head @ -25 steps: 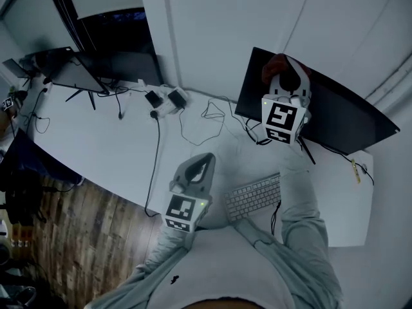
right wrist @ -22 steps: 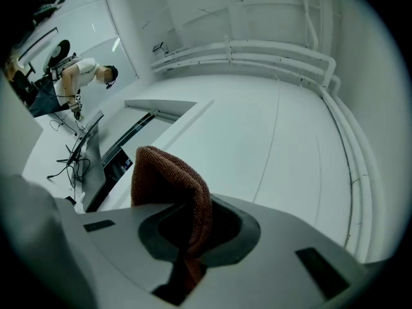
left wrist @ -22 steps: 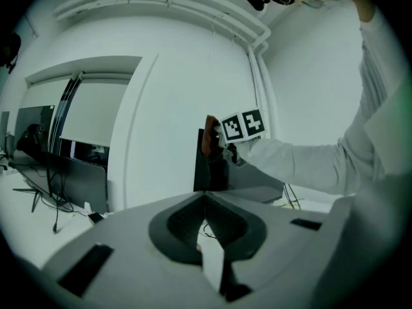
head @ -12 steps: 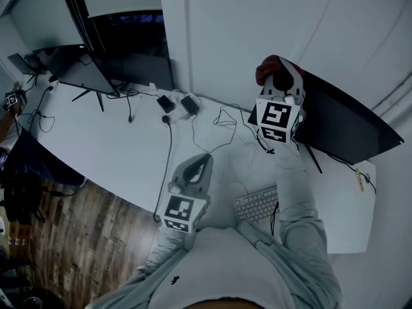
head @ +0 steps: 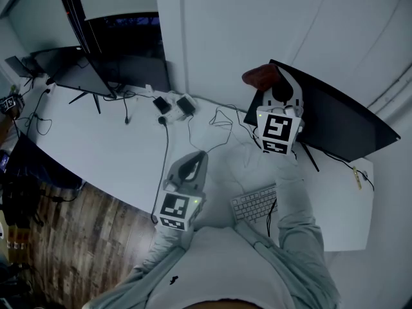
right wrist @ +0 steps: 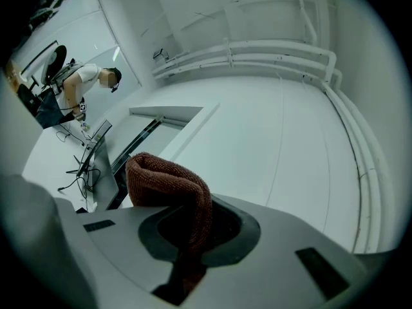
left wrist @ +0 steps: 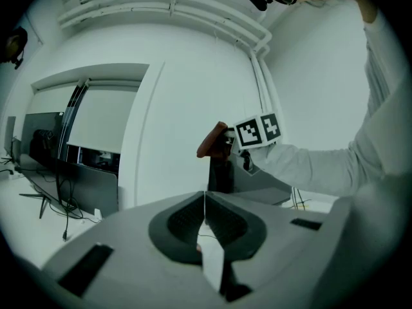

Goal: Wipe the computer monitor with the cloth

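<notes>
Presently my right hand-held gripper [head: 275, 85] is clamped on the cloth [head: 256, 76] at the monitor's [head: 335, 124] top left corner; my left hand-held gripper [head: 191, 166] is closed on nothing. Pushing hard that high could tip the monitor, or drag the cloth free.

One cloth [head: 257, 76], one keyboard [head: 256, 203], three monitors [head: 341, 124] [head: 74, 76] [head: 141, 71], two grippers: left gripper [head: 199, 156], right gripper [head: 277, 80].

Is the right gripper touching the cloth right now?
Touching. The right gripper view shows the right gripper clamping the cloth between its jaws.
</notes>
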Motion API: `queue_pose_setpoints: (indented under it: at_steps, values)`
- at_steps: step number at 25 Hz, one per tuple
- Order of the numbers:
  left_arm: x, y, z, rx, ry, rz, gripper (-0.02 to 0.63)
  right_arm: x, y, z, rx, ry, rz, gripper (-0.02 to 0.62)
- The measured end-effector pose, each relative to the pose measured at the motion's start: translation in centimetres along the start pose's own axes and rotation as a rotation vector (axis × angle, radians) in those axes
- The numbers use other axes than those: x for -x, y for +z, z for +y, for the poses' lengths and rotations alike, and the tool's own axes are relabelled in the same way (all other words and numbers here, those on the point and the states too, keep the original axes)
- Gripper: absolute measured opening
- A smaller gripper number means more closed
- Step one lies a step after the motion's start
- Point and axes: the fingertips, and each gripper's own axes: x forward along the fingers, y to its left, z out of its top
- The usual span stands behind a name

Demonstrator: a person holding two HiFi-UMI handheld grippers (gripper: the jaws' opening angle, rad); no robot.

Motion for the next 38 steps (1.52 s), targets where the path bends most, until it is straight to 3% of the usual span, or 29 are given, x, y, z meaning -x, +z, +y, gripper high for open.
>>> queue_pose_setpoints:
  at_steps: [7, 21, 28, 38]
  values:
    - [0.1, -1.1, -0.1, -0.004, 0.012, 0.029, 0.021, 3.8, -2.1, -0.1, -0.029, 0.006, 0.026, 0.035]
    - [-3.8, -2.0, -4.1, -0.021, -0.123, 0.042, 0.021, 14.6, -9.5, -0.7, -0.137, 0.025, 0.180, 0.035]
    - [-4.5, -3.5, -5.7, -0.020, -0.160, 0.066, 0.021, 20.0, -13.8, -0.1, -0.259, 0.034, 0.298, 0.035]
    - [-4.7, -5.8, -5.9, 0.001, -0.153, 0.107, 0.021, 25.2, -16.7, 2.5, -0.420, 0.075, 0.365, 0.035]
